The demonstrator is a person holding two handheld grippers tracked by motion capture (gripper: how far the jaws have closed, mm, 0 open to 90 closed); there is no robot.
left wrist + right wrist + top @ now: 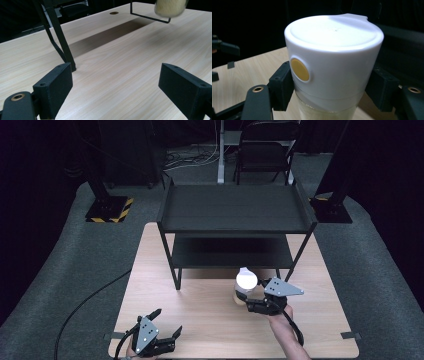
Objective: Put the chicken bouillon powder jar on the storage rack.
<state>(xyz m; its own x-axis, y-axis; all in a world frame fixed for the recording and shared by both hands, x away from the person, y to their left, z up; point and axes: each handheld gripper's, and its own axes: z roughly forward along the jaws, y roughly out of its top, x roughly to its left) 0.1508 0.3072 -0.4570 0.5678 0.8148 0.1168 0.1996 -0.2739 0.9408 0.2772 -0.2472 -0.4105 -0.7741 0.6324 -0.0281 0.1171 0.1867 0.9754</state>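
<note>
The right gripper (248,301) is clamped on the container (332,72): each jaw presses a side of its white lid, just below the yellow button (299,69). The container stands upright between the jaws, in front of the black shelf rack (235,212). The left gripper (115,85) is released, jaws spread wide over the bare table (120,65), holding nothing.

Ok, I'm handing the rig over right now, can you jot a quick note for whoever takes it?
Right gripper: shut on the white-lidded container, held upright in front of the black shelf rack.
Left gripper: open, nothing between its fingers, near the table's front-left edge.
Done: container gripped.
Left: likely to set it on a rack shelf; both shelves look bare.
</note>
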